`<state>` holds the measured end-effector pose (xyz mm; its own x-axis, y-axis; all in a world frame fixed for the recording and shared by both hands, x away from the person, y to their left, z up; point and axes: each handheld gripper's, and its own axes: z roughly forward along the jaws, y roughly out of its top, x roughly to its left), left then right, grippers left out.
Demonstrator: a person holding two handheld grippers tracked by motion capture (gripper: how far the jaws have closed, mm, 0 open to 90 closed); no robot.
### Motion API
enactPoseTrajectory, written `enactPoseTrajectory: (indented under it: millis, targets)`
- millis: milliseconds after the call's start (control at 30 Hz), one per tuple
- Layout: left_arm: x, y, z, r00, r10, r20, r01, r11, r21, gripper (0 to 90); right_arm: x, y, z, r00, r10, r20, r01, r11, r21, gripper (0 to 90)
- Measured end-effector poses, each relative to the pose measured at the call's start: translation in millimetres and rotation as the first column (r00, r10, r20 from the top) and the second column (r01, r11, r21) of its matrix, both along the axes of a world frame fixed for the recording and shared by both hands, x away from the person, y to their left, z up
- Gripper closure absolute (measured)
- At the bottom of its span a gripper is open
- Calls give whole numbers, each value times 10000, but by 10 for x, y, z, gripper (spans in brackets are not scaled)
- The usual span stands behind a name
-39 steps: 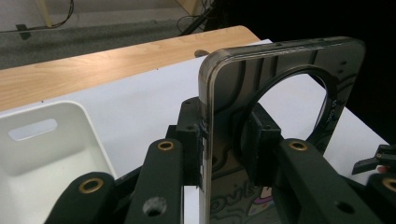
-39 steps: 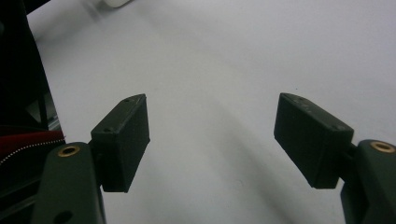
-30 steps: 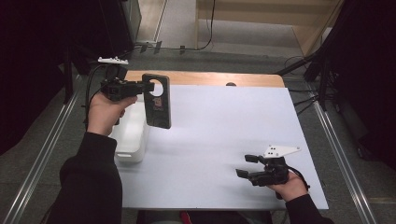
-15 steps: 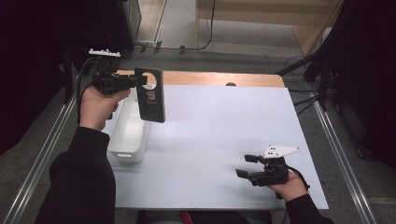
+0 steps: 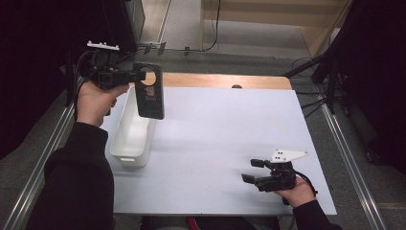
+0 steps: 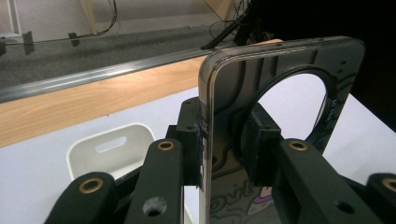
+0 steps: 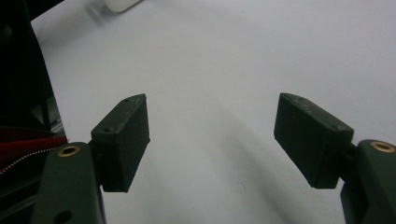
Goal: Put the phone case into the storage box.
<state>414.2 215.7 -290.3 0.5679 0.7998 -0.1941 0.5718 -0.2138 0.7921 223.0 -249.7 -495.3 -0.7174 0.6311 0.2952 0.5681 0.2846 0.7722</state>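
My left gripper [image 5: 140, 76] is shut on a dark phone in a clear case with a ring on its back [image 5: 149, 91], held upright in the air over the far end of the white bin [image 5: 130, 135]. In the left gripper view both pads clamp the phone case [image 6: 275, 93] near its top edge, just below the ring, with the bin [image 6: 109, 149] below. My right gripper [image 5: 253, 171] rests low near the table's front right, jaws open, nothing between them; its view shows bare white table between the fingers [image 7: 123, 140].
A white sheet covers the table [image 5: 225, 129], with a wooden strip [image 5: 215, 80] along the far edge. Metal rails run along both sides. Cables and dark stands lie on the floor beyond the table.
My left hand has lifted the phone and carried it left and farther away, off the table's middle toward the bin's far end. The right gripper has stayed put.
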Motion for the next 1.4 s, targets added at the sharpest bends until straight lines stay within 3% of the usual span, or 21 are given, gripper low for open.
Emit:
enactPoseTrajectory:
  millis: [267, 833, 1067, 1167, 1267, 1400]
  targets:
    - [71, 46, 62, 9998, 139, 127, -142, 9997, 212, 705, -19, -12, 35, 9998, -94, 147, 94, 9999, -45, 255]
    - [233, 238, 25, 9974, 695, 184, -697, 9975, 102, 705, 36, -62, 201, 9987, -159, 489, 169, 9997, -202, 255]
    - [331, 293, -39, 9963, 847, 105, -849, 9963, 162, 706, 54, -71, 229, 9986, -213, 494, 225, 9995, -239, 255]
    - [369, 316, -66, 9955, 917, 255, -922, 9956, 167, 706, 50, -67, 241, 9986, -214, 488, 224, 9995, -210, 255]
    - [413, 347, -86, 9956, 919, 201, -919, 9958, -37, 706, 50, -58, 241, 9987, -198, 466, 210, 9995, -254, 255]
    - [463, 369, -113, 9943, 1033, 274, -1037, 9945, 120, 706, 46, -40, 237, 9989, -101, 454, 113, 9996, -258, 255]
